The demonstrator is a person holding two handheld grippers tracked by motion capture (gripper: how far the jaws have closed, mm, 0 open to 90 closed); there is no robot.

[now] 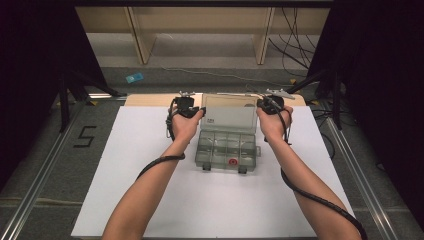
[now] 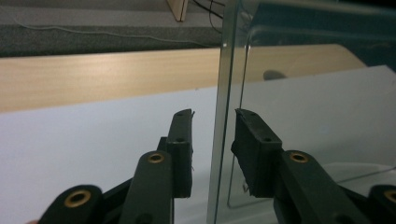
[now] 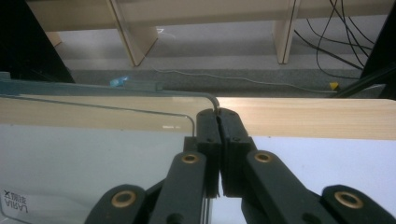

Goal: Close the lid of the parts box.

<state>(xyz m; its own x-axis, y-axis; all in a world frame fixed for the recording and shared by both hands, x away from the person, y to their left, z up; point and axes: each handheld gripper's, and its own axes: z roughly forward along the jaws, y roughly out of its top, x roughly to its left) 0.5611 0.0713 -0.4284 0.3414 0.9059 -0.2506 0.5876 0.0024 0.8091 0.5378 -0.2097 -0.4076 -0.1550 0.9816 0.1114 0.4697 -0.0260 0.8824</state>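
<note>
A clear plastic organizer box point(image 1: 226, 151) stands on the white board, its lid point(image 1: 229, 111) raised upright at the back. One front compartment holds a small red piece point(image 1: 233, 161). My left gripper point(image 1: 192, 111) is at the lid's left edge. In the left gripper view its jaws point(image 2: 214, 116) stand apart, the lid's edge point(image 2: 223, 70) runs between them, and neither pad presses on it. At the lid's upper right corner my right gripper point(image 1: 266, 105) is shut. The right gripper view shows those jaws point(image 3: 218, 114) pinched together on the lid point(image 3: 93, 154).
The white board point(image 1: 150, 185) lies on a wooden table point(image 1: 145, 100) and has free room in front of the box and on both sides. Behind the table are shelf legs, floor cables and a blue item point(image 1: 134, 78). Metal rails run along both sides.
</note>
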